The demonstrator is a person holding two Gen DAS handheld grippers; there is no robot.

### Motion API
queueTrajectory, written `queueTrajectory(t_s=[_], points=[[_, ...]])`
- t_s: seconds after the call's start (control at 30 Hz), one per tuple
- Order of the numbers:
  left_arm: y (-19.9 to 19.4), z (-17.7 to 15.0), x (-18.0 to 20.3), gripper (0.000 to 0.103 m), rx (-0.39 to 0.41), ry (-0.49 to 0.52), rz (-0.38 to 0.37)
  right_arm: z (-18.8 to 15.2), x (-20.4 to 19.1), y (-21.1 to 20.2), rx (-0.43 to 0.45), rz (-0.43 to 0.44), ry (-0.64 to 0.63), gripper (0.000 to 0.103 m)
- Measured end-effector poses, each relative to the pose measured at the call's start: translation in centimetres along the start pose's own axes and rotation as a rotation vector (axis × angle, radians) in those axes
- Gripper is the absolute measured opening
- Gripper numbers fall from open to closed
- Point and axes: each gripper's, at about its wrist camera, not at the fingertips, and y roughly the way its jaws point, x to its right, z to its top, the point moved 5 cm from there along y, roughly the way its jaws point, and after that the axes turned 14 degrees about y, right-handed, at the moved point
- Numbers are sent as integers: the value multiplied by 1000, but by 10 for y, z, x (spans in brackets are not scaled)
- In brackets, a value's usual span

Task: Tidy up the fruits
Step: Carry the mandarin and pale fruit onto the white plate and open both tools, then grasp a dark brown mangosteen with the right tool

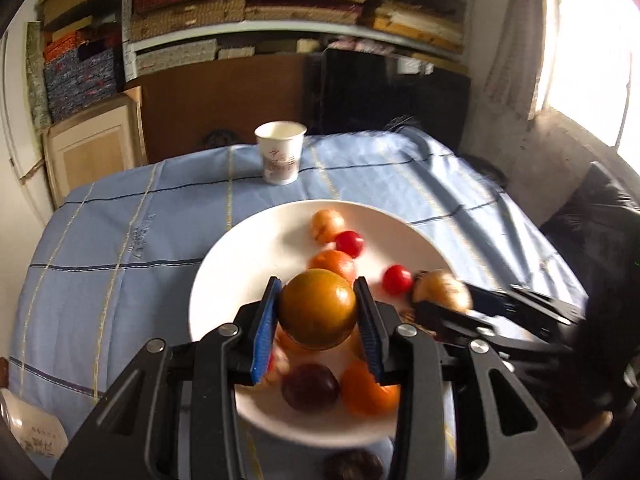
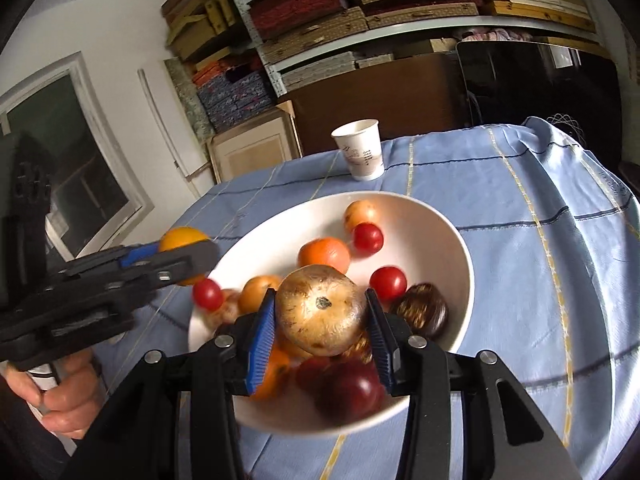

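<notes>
A white bowl (image 1: 240, 264) (image 2: 448, 240) on the blue checked cloth holds several fruits: oranges, red cherry tomatoes (image 2: 368, 238), dark plums (image 2: 352, 392). My left gripper (image 1: 318, 314) is shut on a greenish-orange round fruit (image 1: 318, 312) and holds it above the bowl. My right gripper (image 2: 322, 316) is shut on a pale brown round fruit (image 2: 322, 310) above the bowl's near side. The right gripper also shows in the left wrist view (image 1: 444, 300), the left gripper in the right wrist view (image 2: 188, 256).
A white paper cup (image 1: 280, 152) (image 2: 360, 150) stands on the cloth beyond the bowl. Shelves with stacked mats fill the back wall. A window is at the right in the left wrist view. A dark fruit (image 1: 352, 466) lies by the bowl's near edge.
</notes>
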Motion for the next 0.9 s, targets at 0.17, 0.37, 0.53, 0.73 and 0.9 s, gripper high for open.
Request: queueTrajectory(t_s=[0.17,0.37,0.53,0.73,0.9], points=[[-26,3,-10,88,82,-58,62,3,-5,-26,44,12,-9,69],[-84,-37,-9,98,103,-40,102,-30,-18,-54,-6,49,-35,76],[-99,-106,-17,98,60,-118,130,-94,-18,-55,-163,9,-76,76],[-101,-151,-18,98,-22,-154,152,-126,-38,-47,-224,-45,-227,76],[-106,-151,-6,98,-14,-123,151,-133,-36,-42,-250,-66,-227,76]])
